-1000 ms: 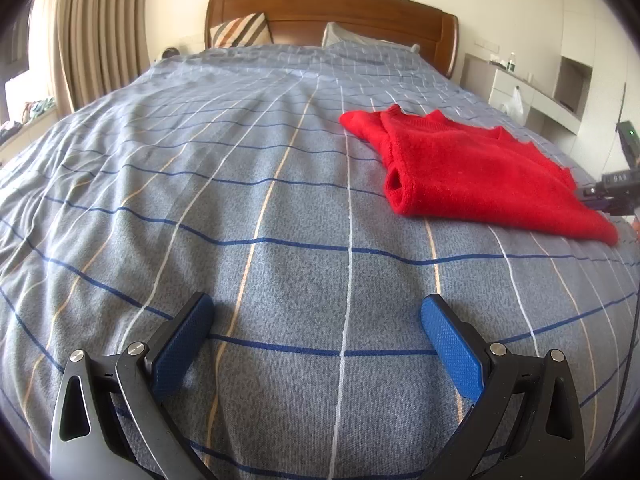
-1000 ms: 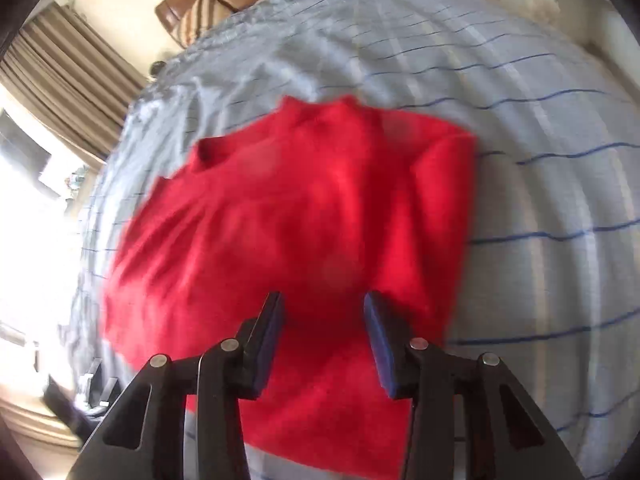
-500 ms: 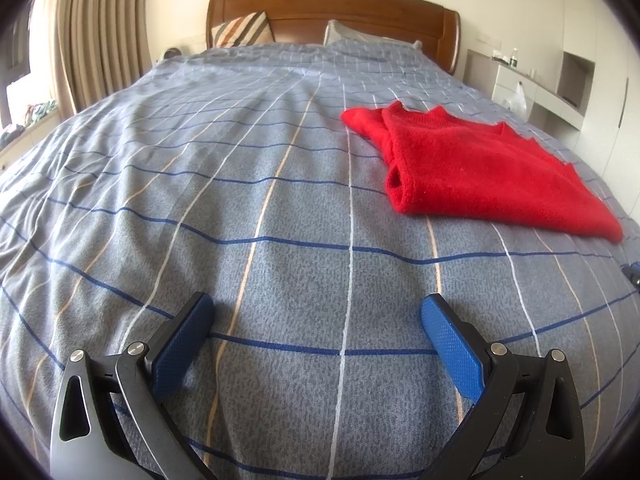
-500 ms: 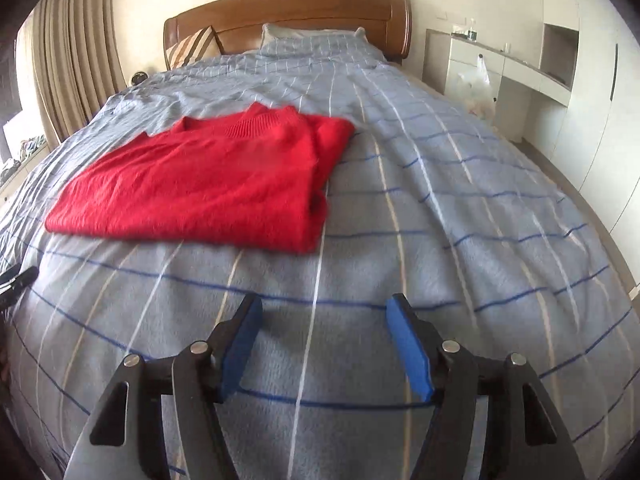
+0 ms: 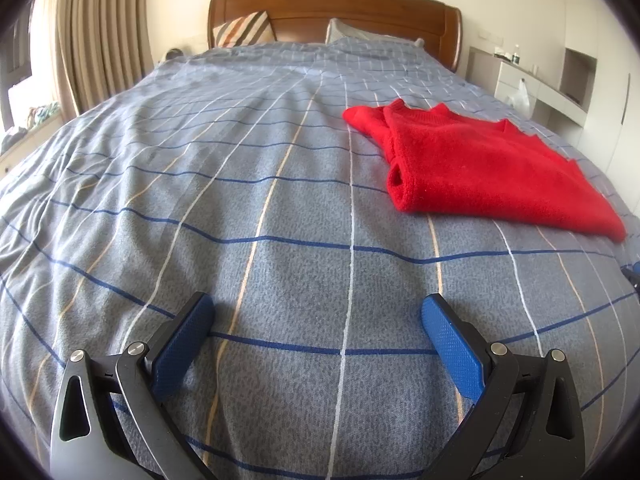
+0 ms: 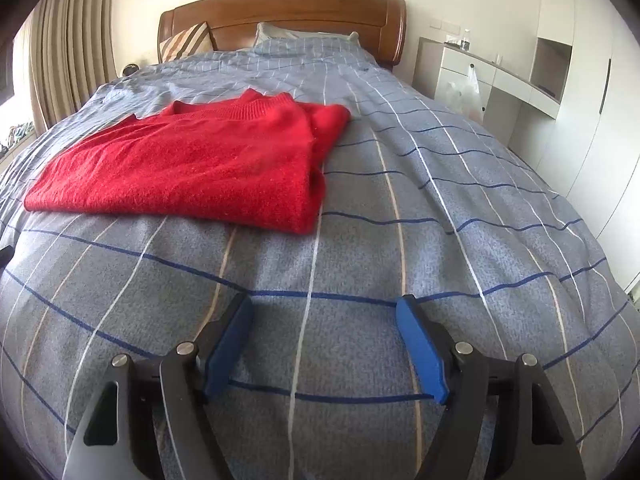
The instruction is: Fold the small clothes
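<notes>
A folded red sweater (image 5: pixel 480 168) lies flat on the blue-grey checked bedspread (image 5: pixel 240 200), at the right in the left wrist view and at the upper left (image 6: pixel 192 168) in the right wrist view. My left gripper (image 5: pixel 316 308) hovers open over bare bedspread, well short of the sweater and to its left. My right gripper (image 6: pixel 324 308) is low over the bedspread (image 6: pixel 440 220) in front of the sweater's right end. Its jaws are opening, with only bedding between them. Neither gripper touches the sweater.
A wooden headboard (image 5: pixel 332 12) with a striped cushion (image 5: pixel 244 32) and a pillow stands at the far end. Curtains (image 5: pixel 96 52) hang at the left. A white desk unit (image 6: pixel 492 80) and cupboards line the right wall beside the bed's edge.
My right gripper has pulled back off the sweater to the bedspread in front of it, levelled out, and its jaws have widened. The left gripper has stayed put.
</notes>
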The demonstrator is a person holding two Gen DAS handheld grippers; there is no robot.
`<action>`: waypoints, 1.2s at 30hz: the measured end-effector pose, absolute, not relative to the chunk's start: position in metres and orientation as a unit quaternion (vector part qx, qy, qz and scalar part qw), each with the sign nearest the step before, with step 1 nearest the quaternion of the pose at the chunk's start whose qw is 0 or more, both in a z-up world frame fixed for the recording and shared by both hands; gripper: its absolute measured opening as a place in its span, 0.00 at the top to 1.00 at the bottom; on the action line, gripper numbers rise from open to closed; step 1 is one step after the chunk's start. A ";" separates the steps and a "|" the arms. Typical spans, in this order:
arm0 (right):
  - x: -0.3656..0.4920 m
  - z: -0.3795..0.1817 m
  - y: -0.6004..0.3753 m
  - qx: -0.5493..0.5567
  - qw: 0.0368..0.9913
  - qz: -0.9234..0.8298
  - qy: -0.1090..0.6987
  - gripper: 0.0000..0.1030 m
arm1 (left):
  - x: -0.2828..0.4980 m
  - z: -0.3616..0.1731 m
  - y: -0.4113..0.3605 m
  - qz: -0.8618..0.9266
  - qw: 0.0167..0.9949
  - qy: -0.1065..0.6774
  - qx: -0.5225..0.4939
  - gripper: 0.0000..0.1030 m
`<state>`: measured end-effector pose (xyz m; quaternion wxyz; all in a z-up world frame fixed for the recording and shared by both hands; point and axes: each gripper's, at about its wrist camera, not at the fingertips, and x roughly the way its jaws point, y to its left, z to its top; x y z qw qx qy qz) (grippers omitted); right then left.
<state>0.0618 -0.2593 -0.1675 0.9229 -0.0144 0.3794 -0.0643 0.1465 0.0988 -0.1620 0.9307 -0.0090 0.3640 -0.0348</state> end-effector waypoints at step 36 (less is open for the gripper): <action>0.232 -0.158 -0.324 0.275 0.833 0.074 0.474 0.91 | 0.144 -0.162 0.100 -0.038 0.932 0.361 -0.014 0.01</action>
